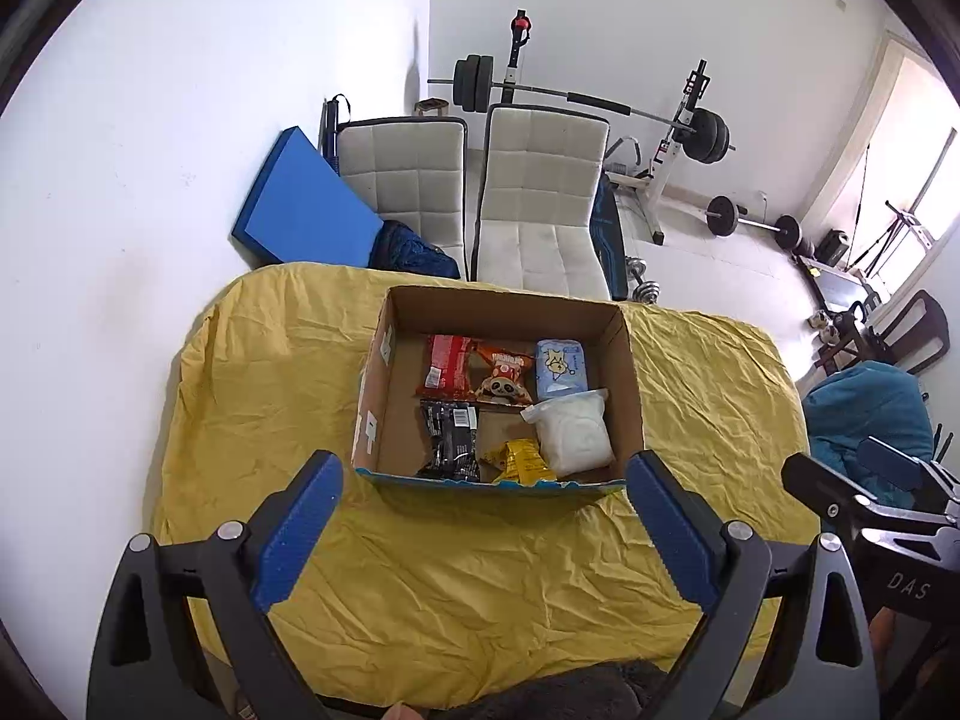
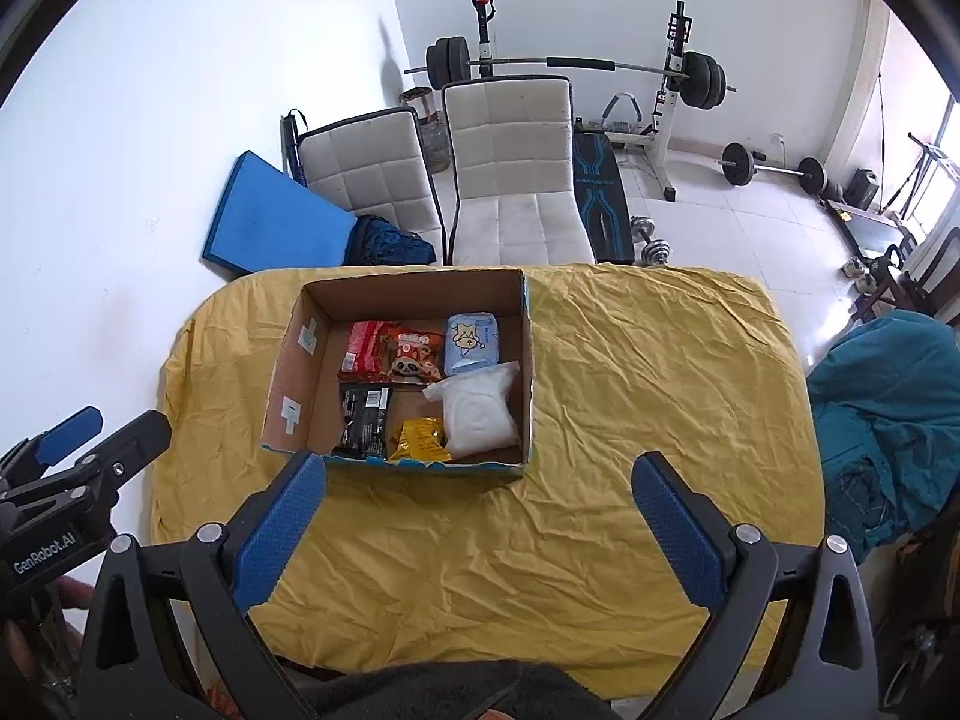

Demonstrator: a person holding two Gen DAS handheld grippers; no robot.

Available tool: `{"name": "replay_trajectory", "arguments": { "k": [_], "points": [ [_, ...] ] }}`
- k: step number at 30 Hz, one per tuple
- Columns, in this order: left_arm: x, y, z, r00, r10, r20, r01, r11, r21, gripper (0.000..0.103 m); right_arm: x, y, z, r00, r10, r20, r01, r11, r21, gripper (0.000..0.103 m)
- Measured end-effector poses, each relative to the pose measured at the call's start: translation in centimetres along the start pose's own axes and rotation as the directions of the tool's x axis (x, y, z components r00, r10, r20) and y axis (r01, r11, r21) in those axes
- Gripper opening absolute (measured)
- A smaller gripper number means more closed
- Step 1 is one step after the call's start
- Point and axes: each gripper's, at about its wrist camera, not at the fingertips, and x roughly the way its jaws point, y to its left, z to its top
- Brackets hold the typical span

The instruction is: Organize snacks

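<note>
Home gym vibes up top in both views, barbell rack (image 1: pixel 576 102) and two white chairs (image 1: pixel 540 204) against the wall, and lower down a table under a wrinkly yellow cloth (image 1: pixel 480 570). Cardboard box (image 1: pixel 627 396) sits mid-frame in the left view, a bit left of centre in the right one, and every snack I can spot is already inside it, with nothing loose on the cloth. Looks sorted into two rows: red packet (image 1: pixel 447 363), panda pack (image 1: pixel 504 372) and pale blue pack (image 1: pixel 561 366) along the far side, black packet (image 1: pixel 450 432), yellow packet (image 1: pixel 519 462) and a white pouch (image 1: pixel 573 432) nearer. My guess is flat ones got laid down so nothing stacks. Left gripper (image 1: pixel 486 480) and right gripper (image 2: pixel 480 483) both hang at the bottom of their frames, short of the box's near wall, fingers spread wide and holding nothing. I'd say the job's basically wrapped up, hence both are parked clear of the box.
</note>
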Motion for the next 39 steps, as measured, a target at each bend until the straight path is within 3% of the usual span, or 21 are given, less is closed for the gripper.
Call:
{"name": "replay_trajectory", "arguments": {
  "k": [5,39],
  "points": [
    [-0.7,0.1,-0.1,1.000,0.011,0.027,-0.011,1.000,-0.007,0.103,0.2,0.1,-0.1,1.000,-0.006,-0.009,0.006,1.000,-0.007,0.103],
    [-0.6,-0.4,-1.2,0.999,0.037,-0.005,-0.036,0.999,0.008,0.103,-0.6,-0.3,-1.2,0.997,-0.076,0.004,0.076,0.997,0.009,0.103]
  ]
}}
